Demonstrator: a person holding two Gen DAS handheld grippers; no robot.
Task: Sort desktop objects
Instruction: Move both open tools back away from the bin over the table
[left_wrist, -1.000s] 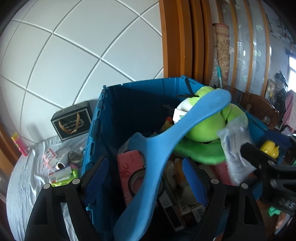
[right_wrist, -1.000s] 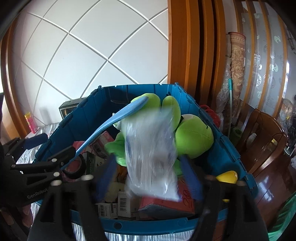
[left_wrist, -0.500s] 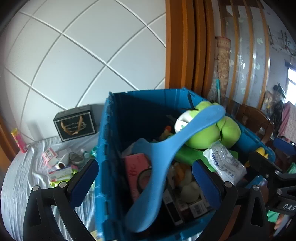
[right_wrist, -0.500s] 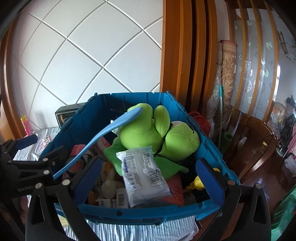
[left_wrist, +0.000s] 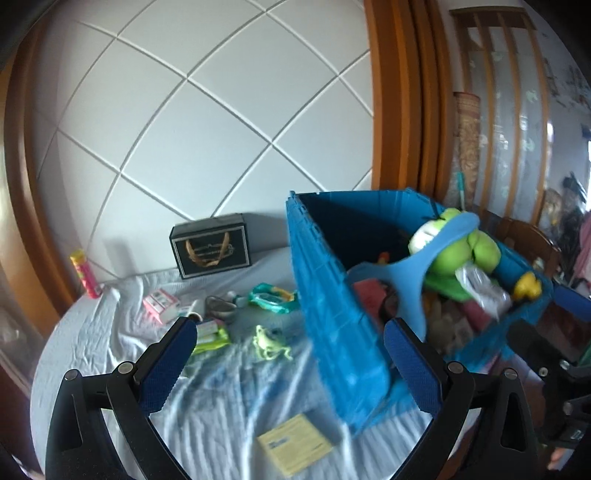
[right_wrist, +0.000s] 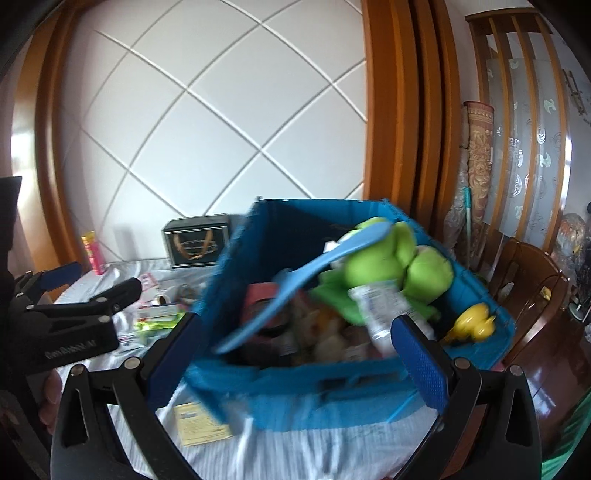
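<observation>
Since both grippers, left (left_wrist: 288, 365) and right (right_wrist: 295, 354), gape empty, take the yellow card (left_wrist: 293, 448) at 6 o'clock: light, flat, floppy; pinch an edge.

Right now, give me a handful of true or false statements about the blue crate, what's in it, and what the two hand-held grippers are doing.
1. The green plush toy sits inside the blue crate. True.
2. The left hand-held gripper is shut on the blue shoehorn. False: its jaws stand wide open and empty; the shoehorn rests in the crate.
3. A yellow booklet lies on the white cloth outside the crate. True.
4. The right hand-held gripper holds the clear plastic packet. False: it is open, and the packet lies in the crate against the plush toy.
5. The black box is inside the crate. False: it stands on the cloth by the wall, beside the crate.
</observation>
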